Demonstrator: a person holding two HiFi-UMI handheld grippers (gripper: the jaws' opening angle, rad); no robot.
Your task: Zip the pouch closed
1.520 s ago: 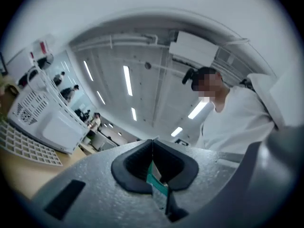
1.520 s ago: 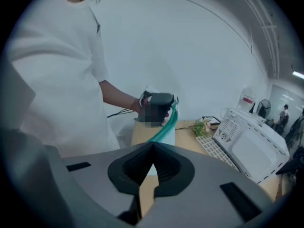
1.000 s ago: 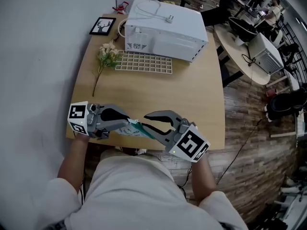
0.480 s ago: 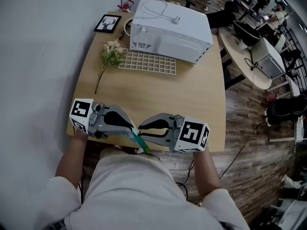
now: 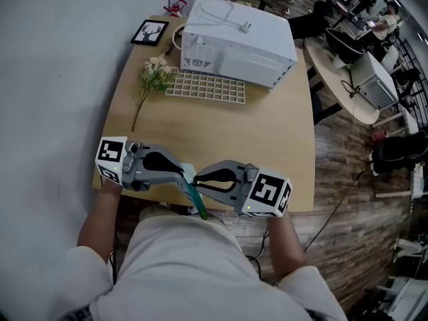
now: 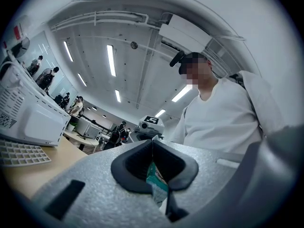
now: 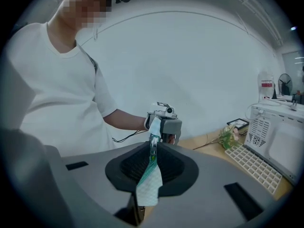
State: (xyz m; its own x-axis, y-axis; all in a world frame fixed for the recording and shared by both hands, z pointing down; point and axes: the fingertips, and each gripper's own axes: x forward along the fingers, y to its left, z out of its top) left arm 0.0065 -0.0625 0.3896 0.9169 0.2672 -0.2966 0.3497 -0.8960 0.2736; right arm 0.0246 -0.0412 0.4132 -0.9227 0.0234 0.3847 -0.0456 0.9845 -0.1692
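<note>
A pale wooden table (image 5: 267,139) carries a boxy white appliance (image 5: 237,42), a flat white grid tray (image 5: 204,87) just in front of it, a dried flower sprig (image 5: 154,72) and a small black-framed picture (image 5: 149,32), all well away from the work.

At the near edge, over the lap of a person in a white T-shirt, the left gripper (image 5: 182,176) and right gripper (image 5: 195,179) meet almost tip to tip, the pouch (image 5: 194,196) between them. Both are equally close to it, each gripping one end.

The left gripper's dark ribbed pads are pressed together on a fold of the pouch (image 6: 156,177). The right gripper (image 7: 153,151) has just been closing its jaws and now pinches the pouch (image 7: 149,179) near its top edge.

Seen along the right gripper, the pouch's long axis runs straight ahead from its jaws to the left gripper (image 7: 164,122), so the zip line appears to lie along the gap between the two hands.

The pouch is thin, limp fabric: a teal band and a pale, finely dotted panel hanging slack below the pads.

A small glint at the right jaw tips may be the zip pull; it is too small to confirm.
</note>
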